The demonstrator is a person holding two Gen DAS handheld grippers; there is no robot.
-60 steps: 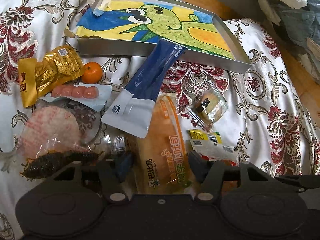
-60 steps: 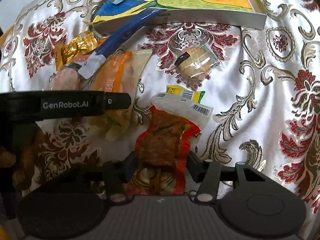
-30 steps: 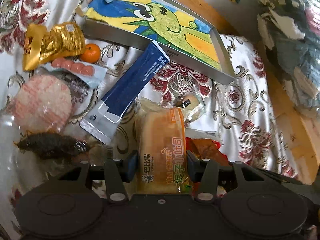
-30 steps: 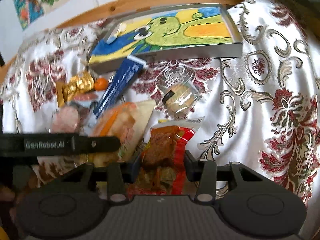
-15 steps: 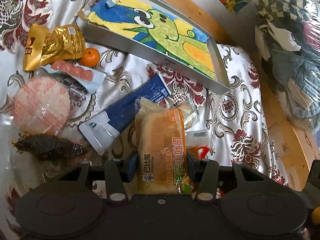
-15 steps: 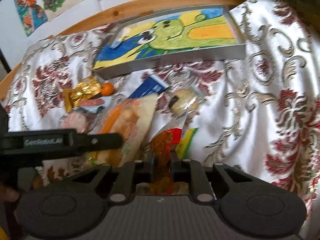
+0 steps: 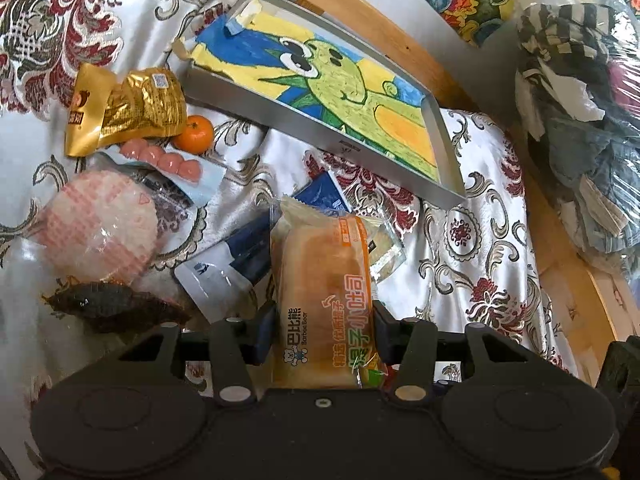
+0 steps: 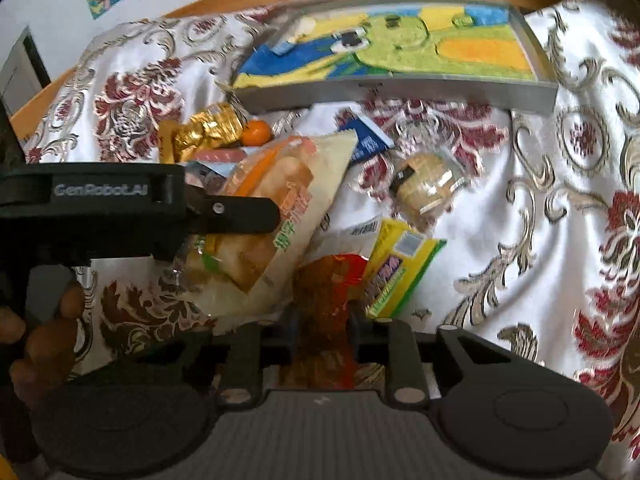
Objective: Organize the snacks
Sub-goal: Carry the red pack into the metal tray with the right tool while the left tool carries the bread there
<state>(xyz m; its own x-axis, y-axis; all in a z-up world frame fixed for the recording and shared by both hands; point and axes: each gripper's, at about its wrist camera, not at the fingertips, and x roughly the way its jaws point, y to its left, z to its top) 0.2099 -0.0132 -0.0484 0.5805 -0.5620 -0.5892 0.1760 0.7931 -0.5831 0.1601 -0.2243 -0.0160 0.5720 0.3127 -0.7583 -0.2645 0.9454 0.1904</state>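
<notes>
Both packets have come up off the bed since a second ago. My left hand-held gripper (image 7: 323, 330) clamps the bread packet (image 7: 323, 296), my right hand-held gripper (image 8: 322, 330) the red snack packet (image 8: 326, 300); I'd carry both level to the tray (image 7: 332, 138).

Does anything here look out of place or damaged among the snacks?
Nothing looks spilled or torn. One oddity: the tray holds no snacks, only a drawing, while the packets lie loose on the cloth. An orange sits unwrapped among them.
</notes>
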